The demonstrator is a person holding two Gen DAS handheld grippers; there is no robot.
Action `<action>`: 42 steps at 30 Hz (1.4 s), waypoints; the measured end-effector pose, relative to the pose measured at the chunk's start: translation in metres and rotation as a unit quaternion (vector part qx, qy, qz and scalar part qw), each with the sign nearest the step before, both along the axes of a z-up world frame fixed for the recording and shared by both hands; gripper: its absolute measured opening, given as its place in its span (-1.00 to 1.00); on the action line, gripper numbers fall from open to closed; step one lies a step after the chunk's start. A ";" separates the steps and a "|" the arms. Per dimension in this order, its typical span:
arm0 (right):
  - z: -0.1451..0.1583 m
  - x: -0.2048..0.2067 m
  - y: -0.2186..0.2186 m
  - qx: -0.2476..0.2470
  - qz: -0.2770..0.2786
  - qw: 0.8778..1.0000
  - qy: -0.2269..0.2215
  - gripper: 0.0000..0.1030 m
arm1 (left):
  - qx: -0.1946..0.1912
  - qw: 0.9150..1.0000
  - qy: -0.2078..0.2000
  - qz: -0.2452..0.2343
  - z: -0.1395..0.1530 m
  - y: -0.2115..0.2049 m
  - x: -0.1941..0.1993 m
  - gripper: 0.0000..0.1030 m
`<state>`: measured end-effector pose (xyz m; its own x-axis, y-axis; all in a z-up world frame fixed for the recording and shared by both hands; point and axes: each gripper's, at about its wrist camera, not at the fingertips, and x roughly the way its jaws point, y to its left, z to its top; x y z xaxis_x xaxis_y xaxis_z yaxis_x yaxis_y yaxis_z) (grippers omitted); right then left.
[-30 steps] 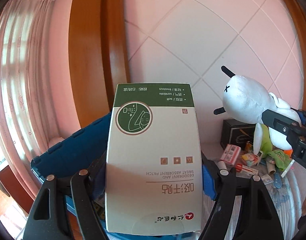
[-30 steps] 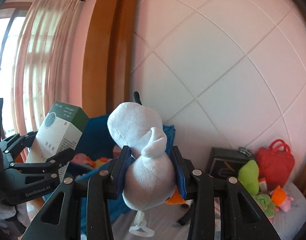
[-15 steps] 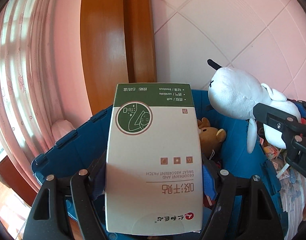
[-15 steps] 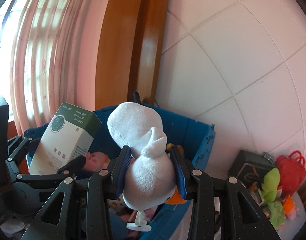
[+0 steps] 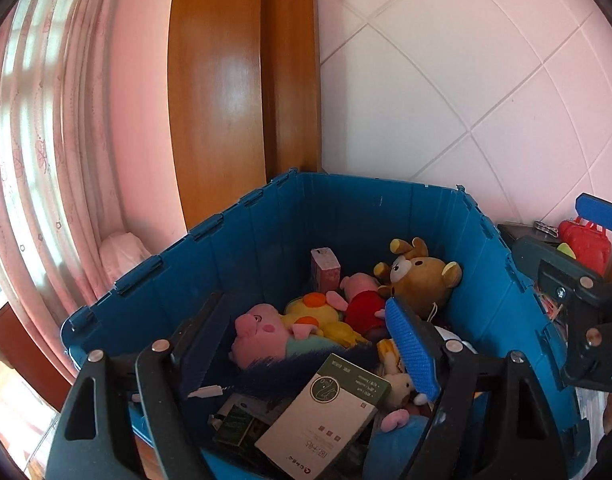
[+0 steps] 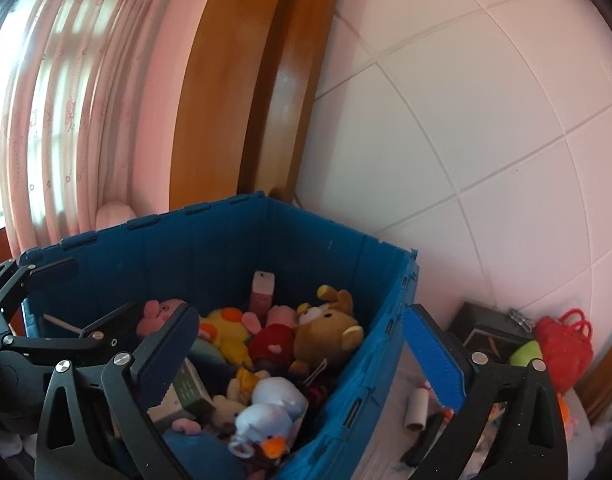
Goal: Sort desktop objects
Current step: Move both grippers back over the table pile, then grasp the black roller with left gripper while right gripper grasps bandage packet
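A blue storage bin (image 5: pixel 266 236) (image 6: pixel 210 248) holds several plush toys and boxes. The green-and-white patch box (image 5: pixel 325 412) lies tilted inside it, near the front; one corner of it shows in the right wrist view (image 6: pixel 188 394). The white plush duck (image 6: pixel 272 410) lies in the bin at its near edge. My left gripper (image 5: pixel 302 352) is open and empty above the bin. My right gripper (image 6: pixel 302 354) is open and empty above the bin's right side. The right gripper also shows in the left wrist view (image 5: pixel 581 292).
In the bin lie a brown bear (image 5: pixel 419 276) (image 6: pixel 325 330), pink pigs (image 5: pixel 262 334), a yellow duck (image 5: pixel 321 316) and a pink box (image 5: pixel 325 270). Right of the bin stand a black box (image 6: pixel 489 332), a red bag (image 6: pixel 561 340) and small clutter. Tiled wall behind.
Both grippers have opened over the bin. The patch box and the white plush duck have dropped into it.
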<state>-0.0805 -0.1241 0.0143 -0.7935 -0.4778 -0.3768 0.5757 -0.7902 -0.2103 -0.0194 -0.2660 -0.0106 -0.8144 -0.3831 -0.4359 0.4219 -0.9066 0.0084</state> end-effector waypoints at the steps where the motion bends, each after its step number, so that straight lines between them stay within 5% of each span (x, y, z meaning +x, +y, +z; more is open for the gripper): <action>1: 0.000 0.002 0.002 0.000 -0.001 1.000 0.001 1.00 | 0.001 1.000 0.003 0.001 0.000 0.000 0.004 0.56; 15: -0.008 0.032 0.085 -0.041 -0.051 0.998 0.007 1.00 | 0.004 0.998 0.056 -0.021 0.012 0.055 0.045 0.56; 25: -0.027 0.022 0.221 -0.087 -0.149 0.985 -0.025 1.00 | -0.026 0.992 0.078 -0.100 0.032 0.160 0.033 0.61; 34: -0.069 -0.026 0.378 -0.101 -0.248 0.959 -0.089 1.00 | -0.023 0.983 0.030 -0.180 0.008 0.291 -0.033 0.72; 42: -0.118 -0.071 0.489 -0.092 -0.291 0.939 -0.156 1.00 | 0.003 0.983 -0.049 -0.179 -0.045 0.358 -0.099 0.72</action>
<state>-0.1517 0.3646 -0.1042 -0.8046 -0.0764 -0.5889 0.0455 -0.9967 0.0672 -0.1182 0.0924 -0.0553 -0.8508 -0.0765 -0.5198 0.0728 -0.9970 0.0276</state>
